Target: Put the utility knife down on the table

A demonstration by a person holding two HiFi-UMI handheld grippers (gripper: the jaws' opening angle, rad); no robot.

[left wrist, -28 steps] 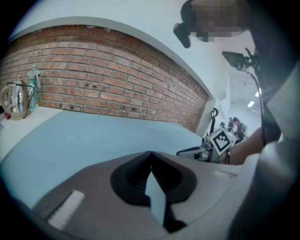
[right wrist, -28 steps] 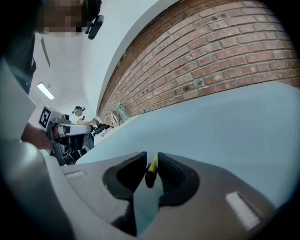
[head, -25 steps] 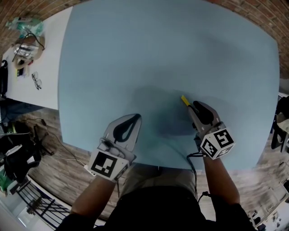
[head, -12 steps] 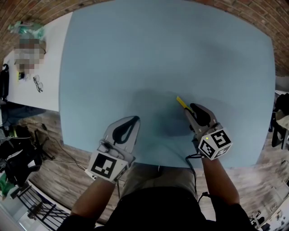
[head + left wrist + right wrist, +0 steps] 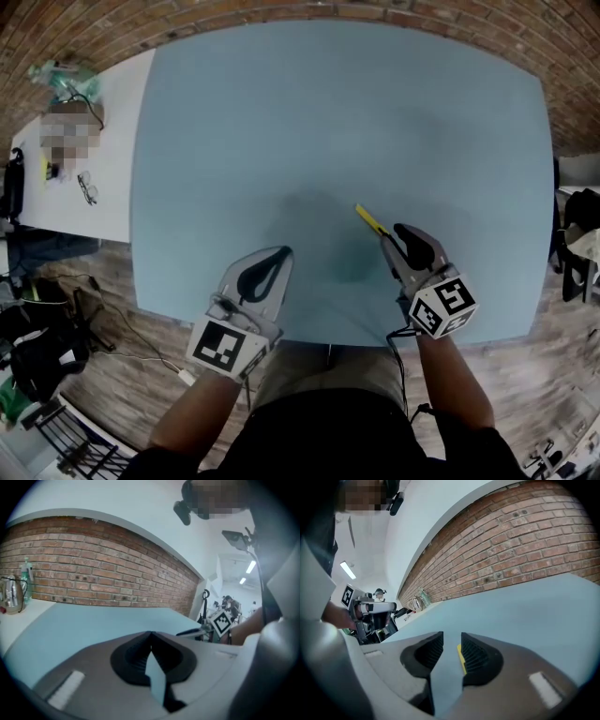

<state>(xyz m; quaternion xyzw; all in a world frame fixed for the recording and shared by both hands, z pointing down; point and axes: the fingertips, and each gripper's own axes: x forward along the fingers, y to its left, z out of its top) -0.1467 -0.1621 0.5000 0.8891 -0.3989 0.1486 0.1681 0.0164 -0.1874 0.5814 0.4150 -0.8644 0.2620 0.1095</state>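
Knife's down, by my reckoning: the slim yellow utility knife point(image 5: 370, 218) lies on the pale blue desk point(image 5: 281, 112) centre-right, just ahead of the parted right tongs point(image 5: 394, 236), left tongs point(image 5: 281, 253) pressed together, so next comes a clean backward retreat.

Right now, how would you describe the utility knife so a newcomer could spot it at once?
Start at the big light-blue table and go to its near edge, on the person's right. The utility knife is the thin yellow strip slanting out from the open jaws of the right gripper; it is the only yellow thing there.
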